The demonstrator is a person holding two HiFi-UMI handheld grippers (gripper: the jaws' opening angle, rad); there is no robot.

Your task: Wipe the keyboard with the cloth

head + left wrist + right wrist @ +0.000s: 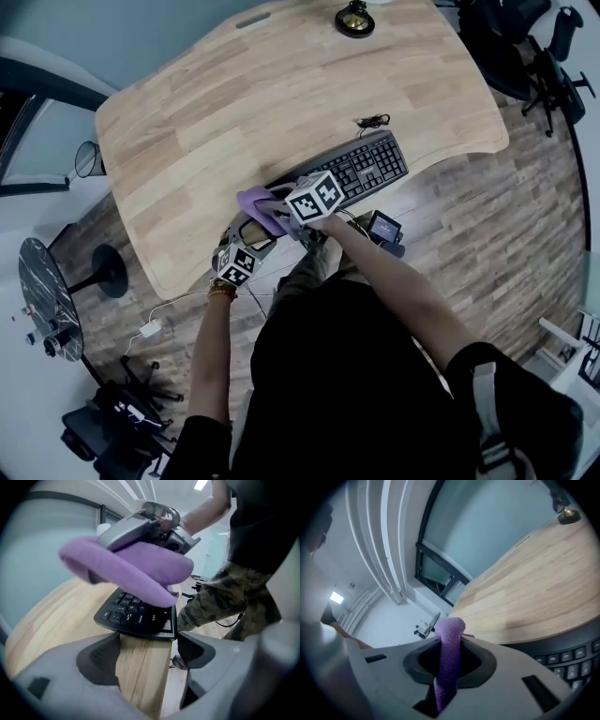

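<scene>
Purple cloth (pixel 450 637) looks soft, light, floppy; R gripper (pixel 449 663) pinches its fold mid-frame. L gripper (pixel 147 656) spread, empty, nr keyboard (pixel 136 617).

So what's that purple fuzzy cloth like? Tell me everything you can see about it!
The purple fuzzy cloth looks soft and thick, like fleece or microfibre, and is one plain colour with no pattern. It is folded into a puffy bundle that droops at both sides. The right gripper is shut on a fold of it, and a bit pokes up past the jaws. It hangs over one end of the black keyboard; whether it touches the keys is unclear.
</scene>
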